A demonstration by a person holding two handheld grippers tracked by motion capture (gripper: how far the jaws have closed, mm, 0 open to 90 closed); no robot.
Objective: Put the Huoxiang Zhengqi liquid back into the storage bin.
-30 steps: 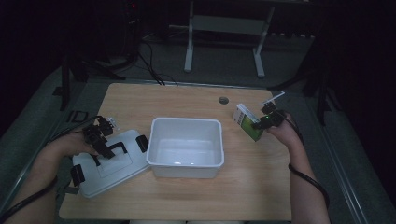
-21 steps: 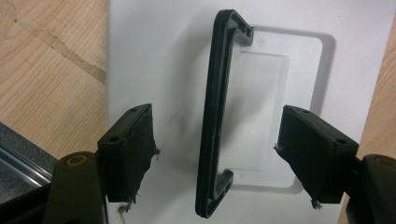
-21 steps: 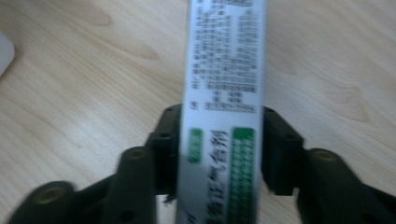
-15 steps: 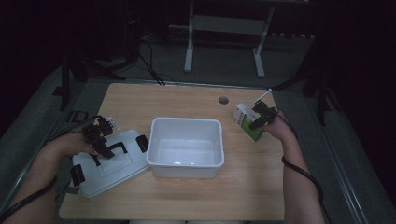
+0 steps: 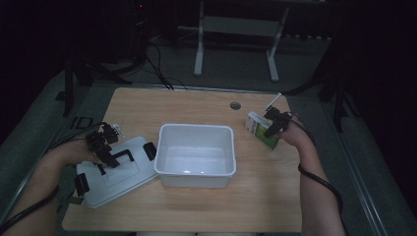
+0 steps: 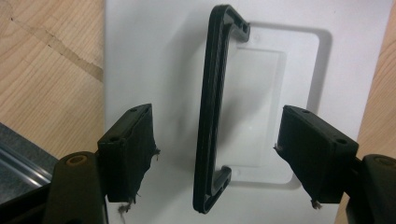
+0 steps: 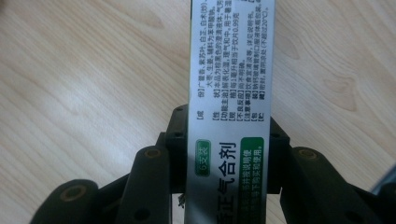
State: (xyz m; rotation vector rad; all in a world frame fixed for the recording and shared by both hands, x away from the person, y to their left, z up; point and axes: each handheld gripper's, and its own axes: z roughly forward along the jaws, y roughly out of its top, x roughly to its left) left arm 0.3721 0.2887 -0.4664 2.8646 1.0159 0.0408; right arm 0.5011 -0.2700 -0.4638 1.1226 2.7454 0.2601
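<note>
The right gripper (image 5: 274, 124) has just been closing its jaws on the small white-and-green printed cardboard box (image 5: 260, 130), and in the right gripper view the black pads (image 7: 175, 135) sit flat against both narrow sides of that box (image 7: 231, 93). The box stands near the right edge of the light wooden table (image 5: 206, 206), just beside the white rectangular plastic tub (image 5: 195, 153) but apart from it.

The step in hand appears to be lifting the box and placing it in the tub.

- Confirm the grip before lifting — the pads bear on the lower part of the box, so a tall carton may tilt. Raise it straight up first.
- Carry it leftward over the tub's near rim with clearance, then lower it to the floor of the tub before releasing.
- Thin cardboard crushes easily; apply no more squeeze than holds it.

The left gripper (image 5: 101, 147) rests over the white rectangular plastic lid (image 5: 115, 174), which lies flat on the table left of the tub. Its jaws stand apart on either side of the lid's black plastic handle (image 6: 212, 107) without touching it — nothing is gripped. Keep this hand still until the box is in.
</note>
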